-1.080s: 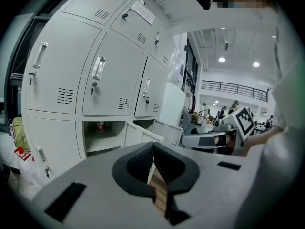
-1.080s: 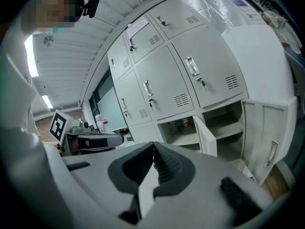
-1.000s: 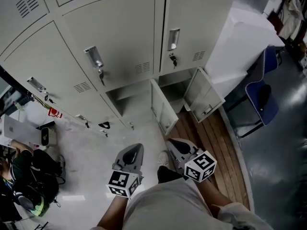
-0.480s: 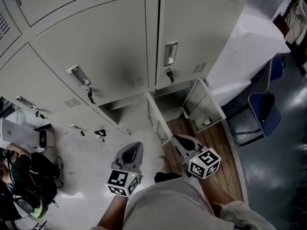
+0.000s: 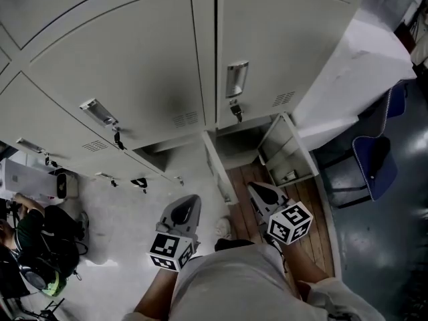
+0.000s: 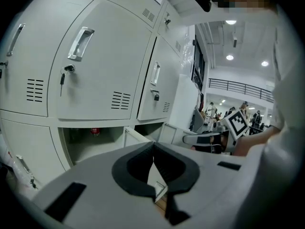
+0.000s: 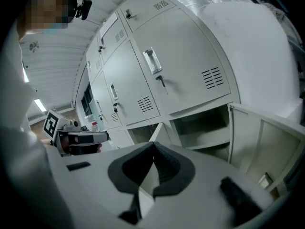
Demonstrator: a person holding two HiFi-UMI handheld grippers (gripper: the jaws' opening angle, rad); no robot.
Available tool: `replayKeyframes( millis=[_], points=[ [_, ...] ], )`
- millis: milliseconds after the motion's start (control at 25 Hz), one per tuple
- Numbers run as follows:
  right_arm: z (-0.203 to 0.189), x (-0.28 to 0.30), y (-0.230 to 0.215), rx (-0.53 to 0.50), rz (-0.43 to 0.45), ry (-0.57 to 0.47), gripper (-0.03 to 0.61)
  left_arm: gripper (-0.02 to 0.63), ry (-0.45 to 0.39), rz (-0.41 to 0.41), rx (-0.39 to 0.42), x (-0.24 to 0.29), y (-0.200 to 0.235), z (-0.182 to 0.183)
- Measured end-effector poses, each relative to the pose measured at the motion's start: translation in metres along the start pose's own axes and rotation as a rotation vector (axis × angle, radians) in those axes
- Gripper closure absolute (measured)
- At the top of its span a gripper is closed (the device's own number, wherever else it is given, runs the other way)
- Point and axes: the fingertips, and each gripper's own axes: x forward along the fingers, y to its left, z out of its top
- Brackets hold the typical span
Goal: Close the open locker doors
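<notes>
Grey locker bank (image 5: 134,59) fills most of the view; wood-plank floor (image 5: 313,202) & blue chair (image 5: 374,159) are seen at right. No closing seems done yet: 2 bottom-row doors, left door (image 5: 217,169) & right door (image 5: 287,154), are swung out. Left gripper (image 5: 189,202) & right gripper (image 5: 259,189) are held near them w/o contact, jaws pressed together, nothing between.

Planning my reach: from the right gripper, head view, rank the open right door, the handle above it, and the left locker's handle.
1. The open right door, just ahead.
2. The handle above it, higher up.
3. The left locker's handle, far left.
</notes>
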Motion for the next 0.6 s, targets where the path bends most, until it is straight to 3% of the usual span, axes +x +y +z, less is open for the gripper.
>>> replayKeyframes(
  millis=[600],
  points=[
    [-0.023,0.002,-0.021,0.018,-0.022,0.055,0.551,0.597,0.002,0.008,-0.003,0.001,0.003,0.0]
  ],
)
